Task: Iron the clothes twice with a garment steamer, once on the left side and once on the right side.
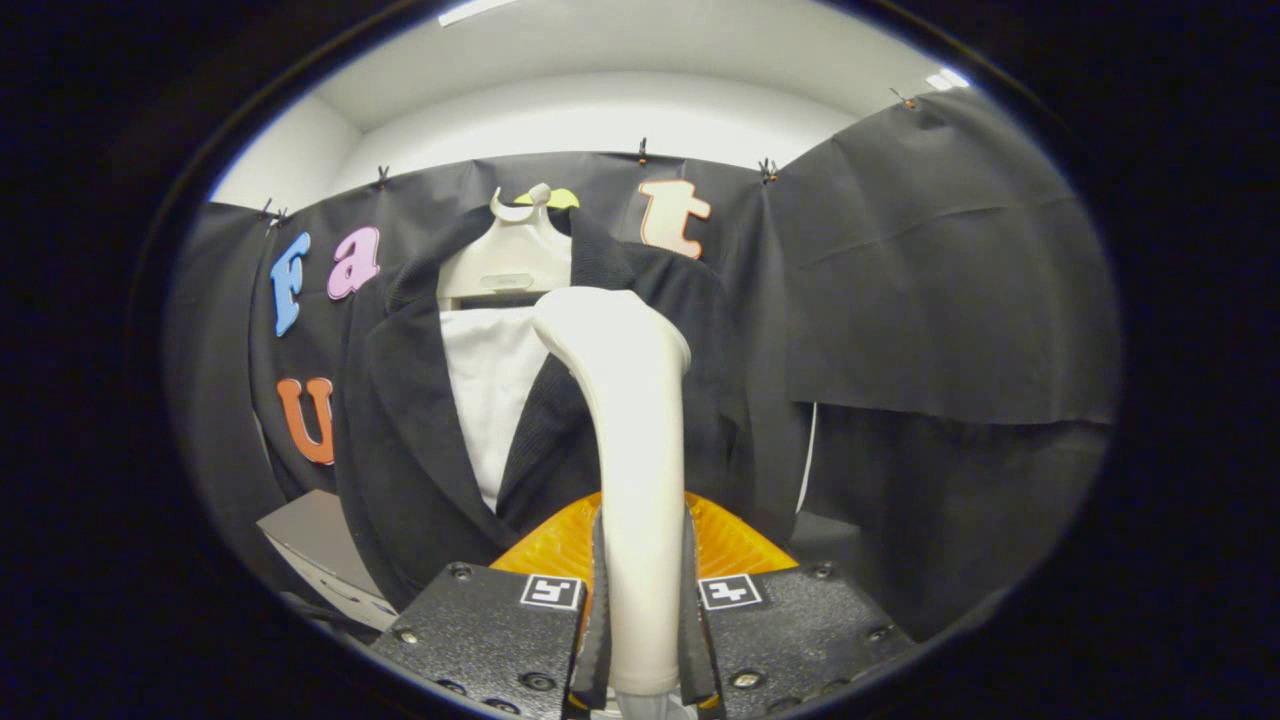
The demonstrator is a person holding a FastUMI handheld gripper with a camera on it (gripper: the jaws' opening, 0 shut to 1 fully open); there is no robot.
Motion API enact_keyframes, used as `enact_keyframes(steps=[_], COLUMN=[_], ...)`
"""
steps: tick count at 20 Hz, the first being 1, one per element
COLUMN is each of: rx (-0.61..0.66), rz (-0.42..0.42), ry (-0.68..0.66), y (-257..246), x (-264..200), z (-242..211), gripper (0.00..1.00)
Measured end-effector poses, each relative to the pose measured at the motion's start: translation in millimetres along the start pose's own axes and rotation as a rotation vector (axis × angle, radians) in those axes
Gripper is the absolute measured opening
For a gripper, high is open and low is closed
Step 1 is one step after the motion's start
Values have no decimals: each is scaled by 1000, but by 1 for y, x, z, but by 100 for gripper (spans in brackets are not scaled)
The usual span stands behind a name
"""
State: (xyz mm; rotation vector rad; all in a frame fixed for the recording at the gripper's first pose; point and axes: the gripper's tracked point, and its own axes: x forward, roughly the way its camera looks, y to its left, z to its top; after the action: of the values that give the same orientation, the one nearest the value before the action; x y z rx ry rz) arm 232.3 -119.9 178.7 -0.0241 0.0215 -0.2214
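The tool [640, 640] grips the white handle of the garment steamer [630, 420]; both fingers [598, 620] press against the handle from either side. The steamer rises upright from between the fingers, and its head reaches up in front of the jacket [400, 420]. The dark jacket hangs on a white hanger [510, 260] against the black booth wall [950, 300], over a white shirt [490, 390]. An orange ribbed part [730, 540] sits just ahead of the fingers, behind the handle.
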Motion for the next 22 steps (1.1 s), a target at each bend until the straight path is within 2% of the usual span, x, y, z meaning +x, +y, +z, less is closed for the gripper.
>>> enact_keyframes(steps=[22], rx=[-50], rz=[-32], ry=[224], y=[-24], x=[-29], z=[-131], gripper=[29])
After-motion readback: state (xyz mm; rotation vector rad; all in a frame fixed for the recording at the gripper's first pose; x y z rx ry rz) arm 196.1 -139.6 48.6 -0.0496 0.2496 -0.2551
